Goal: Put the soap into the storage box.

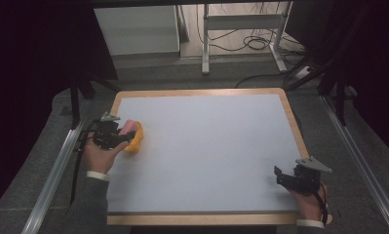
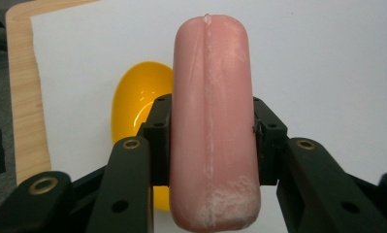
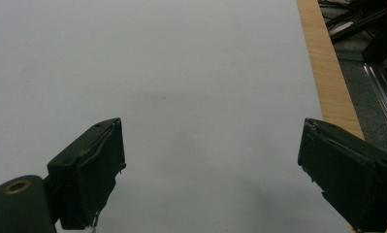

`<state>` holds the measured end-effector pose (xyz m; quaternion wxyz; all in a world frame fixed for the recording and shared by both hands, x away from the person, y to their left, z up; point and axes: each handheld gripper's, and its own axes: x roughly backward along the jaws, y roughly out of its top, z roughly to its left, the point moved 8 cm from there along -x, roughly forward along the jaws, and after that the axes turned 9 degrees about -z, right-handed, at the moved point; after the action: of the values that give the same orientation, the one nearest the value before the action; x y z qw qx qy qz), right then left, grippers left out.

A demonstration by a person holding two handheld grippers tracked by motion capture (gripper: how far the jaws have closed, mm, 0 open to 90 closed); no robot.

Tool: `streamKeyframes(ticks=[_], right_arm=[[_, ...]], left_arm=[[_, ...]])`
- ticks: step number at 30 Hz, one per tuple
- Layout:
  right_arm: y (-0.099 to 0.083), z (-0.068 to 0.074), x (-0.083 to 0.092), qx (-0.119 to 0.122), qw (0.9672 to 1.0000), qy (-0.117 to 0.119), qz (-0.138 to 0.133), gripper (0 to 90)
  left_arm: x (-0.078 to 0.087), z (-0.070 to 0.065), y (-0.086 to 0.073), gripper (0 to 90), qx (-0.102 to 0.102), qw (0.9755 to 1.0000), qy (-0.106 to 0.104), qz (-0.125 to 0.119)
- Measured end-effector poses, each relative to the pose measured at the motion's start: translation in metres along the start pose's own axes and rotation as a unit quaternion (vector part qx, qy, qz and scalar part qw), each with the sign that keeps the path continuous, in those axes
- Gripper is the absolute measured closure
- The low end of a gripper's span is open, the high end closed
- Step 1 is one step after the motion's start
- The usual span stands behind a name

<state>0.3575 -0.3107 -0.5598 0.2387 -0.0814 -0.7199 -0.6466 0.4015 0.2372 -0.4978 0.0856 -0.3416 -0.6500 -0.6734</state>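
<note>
A pink sausage [image 2: 213, 121] stands lengthwise between the jaws of my left gripper [image 2: 211, 127], which is shut on its sides. Below and behind it lies a yellow bowl [image 2: 135, 99] on the white mat. From above, the left gripper [image 1: 115, 132] sits at the mat's left edge with the pink sausage [image 1: 129, 125] over the yellow bowl [image 1: 135, 139]. My right gripper [image 1: 282, 176] rests at the near right corner of the mat, its jaws wide apart [image 3: 210, 170] with nothing between them.
The white mat [image 1: 206, 146] lies on a wooden board [image 1: 202, 92] with a bare rim. Metal rails [image 1: 50, 180] run along both sides. A white cabinet [image 1: 138, 29] and a metal frame with cables [image 1: 245, 34] stand behind the table.
</note>
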Motion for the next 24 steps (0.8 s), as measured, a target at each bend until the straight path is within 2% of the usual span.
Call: streamKeyframes(ticks=[3, 6, 15, 24], right_arm=[[0.000, 0.000, 0.000, 0.002, 1.0000, 0.002, -0.001, 9.2], [0.001, 0.000, 0.001, 0.000, 1.0000, 0.001, -0.001, 9.3], [0.000, -0.001, 0.000, 0.000, 1.0000, 0.000, 0.001, 9.2], [0.000, 0.000, 0.000, 0.000, 1.0000, 0.000, 0.000, 9.2]], left_arm=[[0.000, 0.003, 0.001, 60.1, 0.007, 0.9999, 0.002, -0.012], [0.000, 0.007, 0.001, 60.1, 0.011, 0.9998, 0.004, -0.013], [-0.008, 0.018, -0.004, 60.1, 0.030, 0.9995, 0.006, -0.006], [-0.021, 0.024, -0.010, 60.1, 0.036, 0.9992, 0.019, 0.001]])
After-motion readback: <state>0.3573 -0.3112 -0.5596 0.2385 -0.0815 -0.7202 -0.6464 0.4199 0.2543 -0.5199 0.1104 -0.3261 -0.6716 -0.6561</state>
